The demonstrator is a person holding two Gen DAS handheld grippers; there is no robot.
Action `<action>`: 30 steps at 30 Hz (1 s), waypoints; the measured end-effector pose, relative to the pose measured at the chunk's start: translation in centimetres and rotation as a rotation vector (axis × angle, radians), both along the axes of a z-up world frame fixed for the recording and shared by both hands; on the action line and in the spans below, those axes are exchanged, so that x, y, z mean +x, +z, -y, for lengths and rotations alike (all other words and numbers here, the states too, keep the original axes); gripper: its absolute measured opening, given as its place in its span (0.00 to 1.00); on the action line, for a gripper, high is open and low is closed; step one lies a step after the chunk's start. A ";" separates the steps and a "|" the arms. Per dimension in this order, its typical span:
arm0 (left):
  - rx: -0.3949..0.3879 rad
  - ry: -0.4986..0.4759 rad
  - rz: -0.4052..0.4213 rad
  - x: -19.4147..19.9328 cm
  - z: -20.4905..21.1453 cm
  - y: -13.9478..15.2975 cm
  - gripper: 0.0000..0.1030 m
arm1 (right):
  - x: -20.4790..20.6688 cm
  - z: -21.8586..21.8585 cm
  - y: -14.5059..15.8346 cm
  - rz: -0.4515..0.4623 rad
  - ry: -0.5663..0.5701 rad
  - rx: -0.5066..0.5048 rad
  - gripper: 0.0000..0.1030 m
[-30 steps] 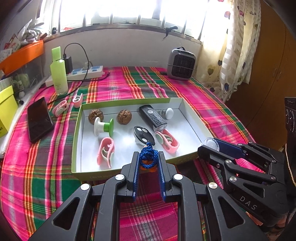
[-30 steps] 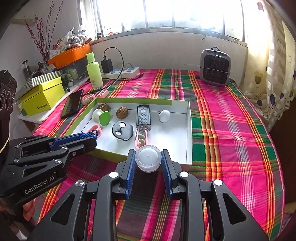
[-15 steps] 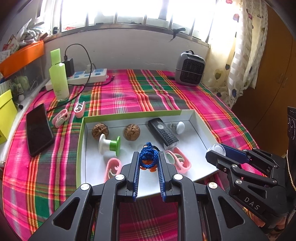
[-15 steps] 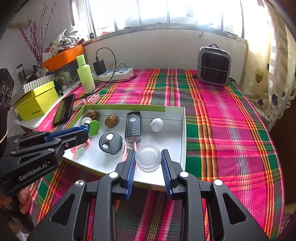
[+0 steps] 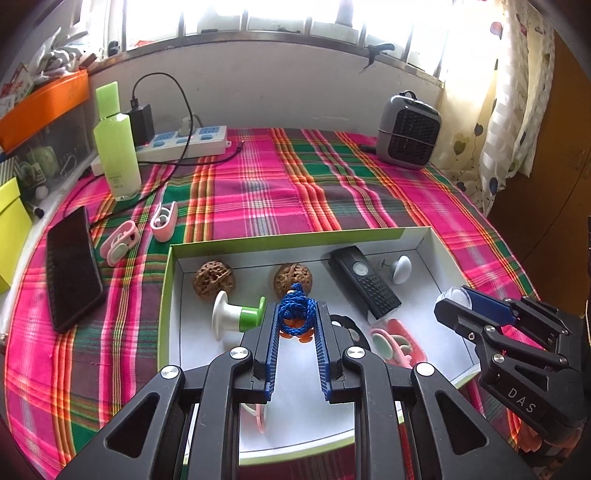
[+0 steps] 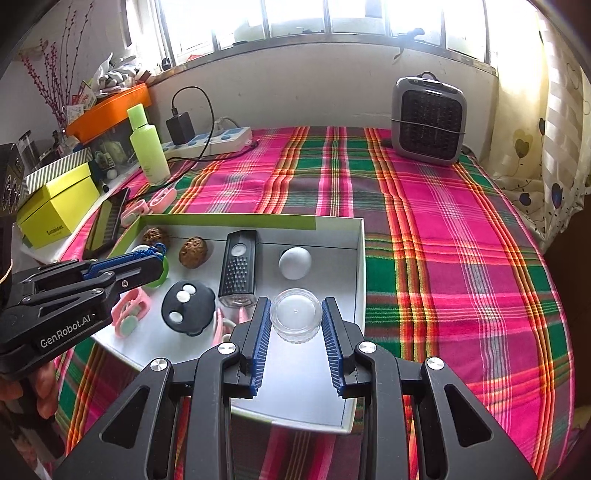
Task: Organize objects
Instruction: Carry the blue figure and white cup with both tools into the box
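clear jar clamped in right gripper above tray.

Your window floods both views with daylight, blown out to white glare. Fisheye bending curves your edges, corners fall black; the centre stays sharp.

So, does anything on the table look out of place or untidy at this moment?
Yes. Two pink clips lie loose on the plaid cloth, outside the tray, beside the phone, while similar pink clips are already in the tray. Nothing looks spilled or broken.
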State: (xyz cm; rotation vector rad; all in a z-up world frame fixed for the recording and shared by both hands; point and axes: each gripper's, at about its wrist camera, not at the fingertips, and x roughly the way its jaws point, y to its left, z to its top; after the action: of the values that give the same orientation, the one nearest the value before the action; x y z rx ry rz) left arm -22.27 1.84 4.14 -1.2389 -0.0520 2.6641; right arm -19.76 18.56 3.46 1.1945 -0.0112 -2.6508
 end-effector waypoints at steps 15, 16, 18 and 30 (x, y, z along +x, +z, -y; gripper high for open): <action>-0.018 -0.011 0.034 -1.4 -0.2 -1.7 0.16 | -1.8 0.1 -0.9 0.024 0.013 0.017 0.28; -0.016 -0.010 0.036 -1.4 -0.2 -1.7 0.16 | -1.9 0.2 -0.9 0.024 0.012 0.020 0.28; -0.017 -0.012 0.038 -1.5 -0.3 -1.8 0.16 | -1.9 0.3 -1.0 0.019 0.011 0.027 0.28; -0.022 -0.007 0.055 -1.7 -0.3 -2.3 0.17 | -2.1 0.7 -1.1 0.017 0.023 0.035 0.28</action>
State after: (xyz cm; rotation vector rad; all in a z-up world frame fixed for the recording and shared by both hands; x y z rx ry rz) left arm -24.00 2.15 1.85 -1.3165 -0.0267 2.6312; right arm -21.82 17.85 2.37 1.2205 0.0457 -2.6316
